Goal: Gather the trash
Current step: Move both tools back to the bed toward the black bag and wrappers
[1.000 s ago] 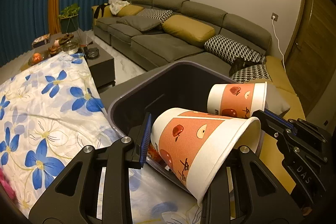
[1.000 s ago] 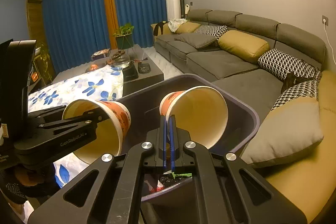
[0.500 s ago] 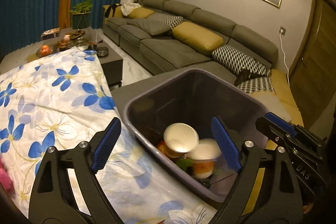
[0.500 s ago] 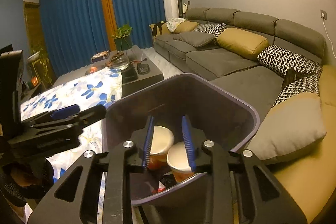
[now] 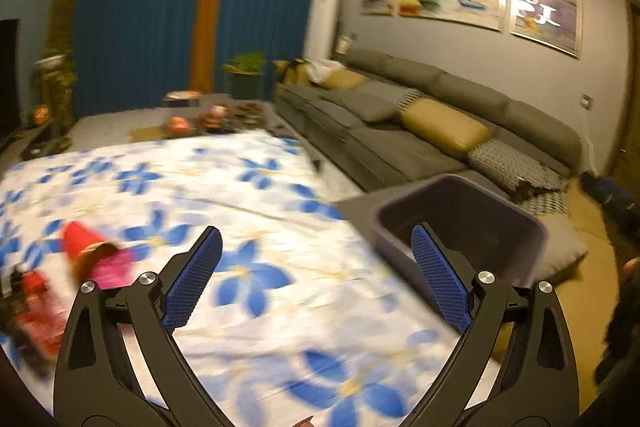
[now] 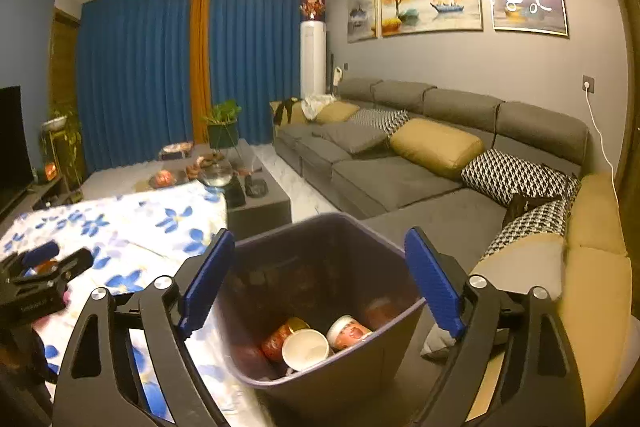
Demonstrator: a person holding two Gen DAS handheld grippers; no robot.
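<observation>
A dark purple bin (image 6: pixel 320 263) stands beside the floral-clothed table; two orange-and-white paper cups (image 6: pixel 306 347) (image 6: pixel 348 333) lie in its bottom among other trash. My right gripper (image 6: pixel 320 279) hangs just above the bin's near rim, its jaws opening, nothing between them. My left gripper (image 5: pixel 316 279) is over the floral tablecloth (image 5: pixel 256 227) with the bin (image 5: pixel 460 223) at its right; its jaws are opening wide and hold nothing. A red cup and pink wrappers (image 5: pixel 86 255) lie on the cloth at the left. The left gripper (image 6: pixel 44 269) also shows at the left edge of the right wrist view.
A long grey sofa (image 6: pixel 420 163) with yellow and patterned cushions runs along the right wall. A low dark table (image 6: pixel 256 195) with a glass bowl and fruit stands beyond the cloth. Blue curtains, a plant and a TV are at the back.
Both grippers opened and dropped their paper cups into the bin. The left gripper then swung left over the tablecloth; the right one rose and drew back from the bin.
</observation>
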